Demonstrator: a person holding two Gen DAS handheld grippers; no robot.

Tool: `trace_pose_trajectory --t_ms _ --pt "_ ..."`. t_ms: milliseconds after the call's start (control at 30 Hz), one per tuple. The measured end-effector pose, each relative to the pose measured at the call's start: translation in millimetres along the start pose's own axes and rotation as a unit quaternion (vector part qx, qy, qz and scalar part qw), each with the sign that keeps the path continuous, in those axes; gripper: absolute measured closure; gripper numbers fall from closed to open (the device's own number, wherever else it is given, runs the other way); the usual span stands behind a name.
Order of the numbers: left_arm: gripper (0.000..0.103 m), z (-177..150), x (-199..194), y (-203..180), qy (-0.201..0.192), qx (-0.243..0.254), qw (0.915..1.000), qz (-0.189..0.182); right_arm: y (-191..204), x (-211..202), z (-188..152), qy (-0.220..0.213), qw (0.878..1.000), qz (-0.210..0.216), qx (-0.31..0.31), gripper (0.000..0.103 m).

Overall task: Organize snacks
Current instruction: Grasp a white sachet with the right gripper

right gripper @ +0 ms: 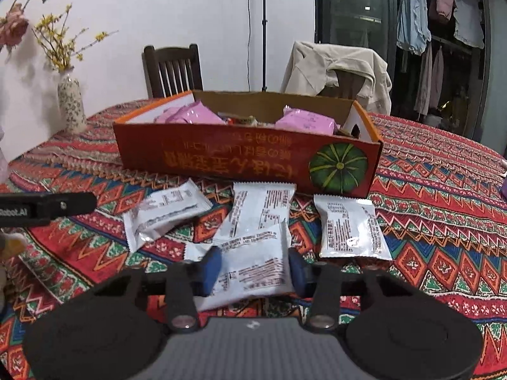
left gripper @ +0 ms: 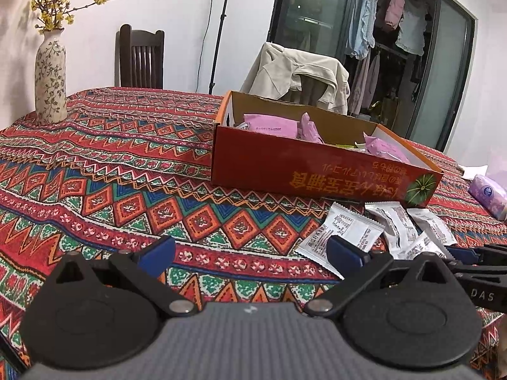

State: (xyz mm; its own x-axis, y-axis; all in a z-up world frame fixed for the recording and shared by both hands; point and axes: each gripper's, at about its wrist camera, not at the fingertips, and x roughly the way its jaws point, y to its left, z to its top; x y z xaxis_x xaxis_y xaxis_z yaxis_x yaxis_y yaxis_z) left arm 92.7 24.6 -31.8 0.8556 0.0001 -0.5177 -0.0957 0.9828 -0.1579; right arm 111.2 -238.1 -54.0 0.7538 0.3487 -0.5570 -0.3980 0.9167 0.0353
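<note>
A red cardboard box (left gripper: pixel 317 171) with a pumpkin print stands on the patterned tablecloth; it also shows in the right wrist view (right gripper: pixel 221 161). Pink snack packets (left gripper: pixel 272 126) (right gripper: pixel 304 120) lie inside it. Several white snack packets (left gripper: pixel 342 231) (right gripper: pixel 348 228) lie on the cloth in front of the box. My left gripper (left gripper: pixel 250 253) is open and empty, left of the white packets. My right gripper (right gripper: pixel 253 269) has its jaws on both sides of one white packet (right gripper: pixel 253 269), its pads touching or nearly touching it.
A flowered vase (left gripper: pixel 50 82) with yellow blossoms stands at the table's far left. A purple tissue pack (left gripper: pixel 488 193) lies at the right. Two chairs stand behind the table, one with a beige jacket (left gripper: pixel 298 76) draped over it.
</note>
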Motion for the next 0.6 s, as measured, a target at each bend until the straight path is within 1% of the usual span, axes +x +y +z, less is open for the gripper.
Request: trace_pose_trajectory --t_ms 33,100,233,367,500,600 --pt "0.000 -0.1 0.0 0.1 0.000 0.000 1.0000 0.001 0.1 -2.8 0.0 -0.008 1.000 -0.002 -0.001 0.072" --pt "0.000 -0.2 0.1 0.0 0.000 -0.001 1.0000 0.002 0.5 -8.7 -1.5 -0.026 1.000 -0.002 -0.002 0.079" --pt "0.000 -0.1 0.6 -0.2 0.002 -0.002 1.0000 0.006 5.5 -20.6 -4.2 -0.066 0.998 -0.012 -0.012 0.088" --pt "0.000 -0.3 -0.3 -0.2 -0.002 -0.003 1.0000 0.009 14.9 -30.1 -6.0 -0.097 0.994 -0.024 -0.037 0.091" --pt "0.000 -0.9 -1.9 -0.3 -0.007 -0.002 0.9999 0.007 28.1 -33.7 -8.0 -0.108 0.990 -0.039 -0.076 0.092" --pt "0.000 -1.0 -2.1 -0.3 -0.009 -0.002 0.9999 0.005 35.6 -36.0 -9.1 -0.115 0.987 -0.041 -0.100 0.093"
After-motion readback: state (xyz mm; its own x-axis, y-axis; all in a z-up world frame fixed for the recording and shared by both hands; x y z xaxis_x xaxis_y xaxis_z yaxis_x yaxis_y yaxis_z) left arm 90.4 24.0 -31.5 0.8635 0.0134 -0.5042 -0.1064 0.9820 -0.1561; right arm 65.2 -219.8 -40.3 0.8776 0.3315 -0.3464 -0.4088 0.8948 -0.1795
